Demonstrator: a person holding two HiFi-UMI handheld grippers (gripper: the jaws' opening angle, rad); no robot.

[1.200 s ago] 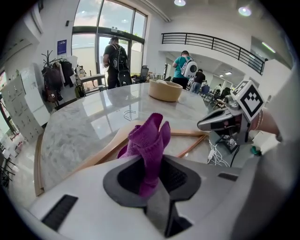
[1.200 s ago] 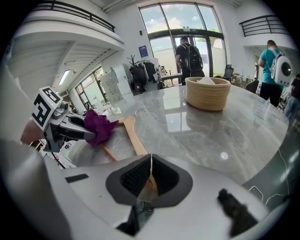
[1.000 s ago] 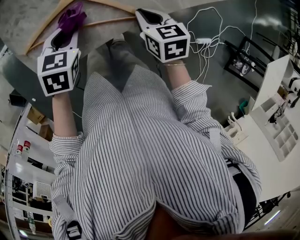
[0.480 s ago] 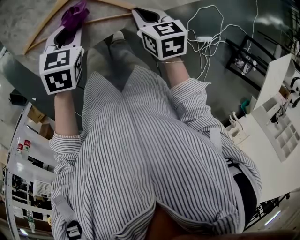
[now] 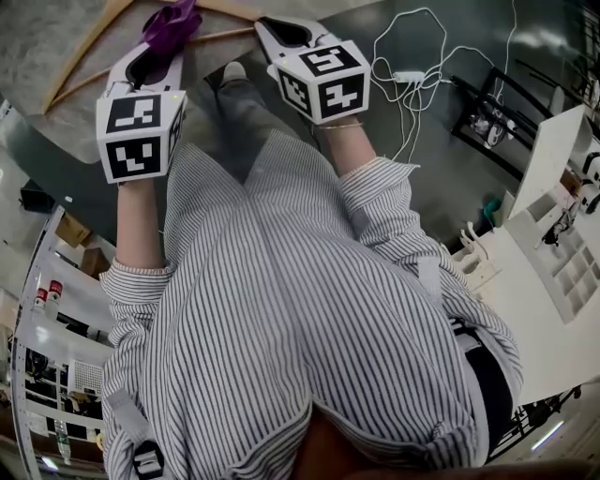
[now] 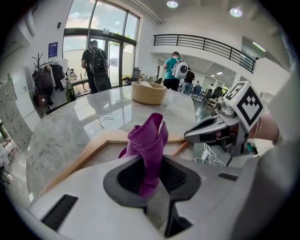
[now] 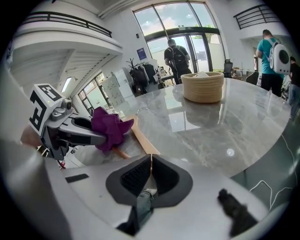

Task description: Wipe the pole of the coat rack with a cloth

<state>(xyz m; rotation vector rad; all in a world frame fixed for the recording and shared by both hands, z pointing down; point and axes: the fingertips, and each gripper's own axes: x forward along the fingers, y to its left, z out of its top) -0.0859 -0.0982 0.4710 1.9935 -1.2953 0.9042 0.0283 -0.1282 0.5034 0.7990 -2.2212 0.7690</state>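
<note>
while you lean over the table (image 5: 37,42), the head view shows your left gripper (image 5: 161,42) up at the top edge with the purple cloth (image 5: 171,21) bunched at its tip, over the wooden hanger (image 5: 89,54) that lies flat on the marble. your right gripper (image 5: 272,28) sits just beside it, its tip near the hanger's thin bar. white cables (image 5: 412,84) trail on the floor to your right.

in the left gripper view, the jaws are clamped on the cloth: a fold runs down between the pads and the rest stands up above them. the hanger spreads out behind the cloth; you cannot tell whether the cloth touches it. the right gripper's nose points in from the right, close to the cloth. a round basket (image 6: 149,92) stands further back on the table.

in the right gripper view, the jaws are pressed together with nothing between them. the hanger's arm lies just beyond them, and the left gripper holds the cloth over the hanger on the left.
</note>
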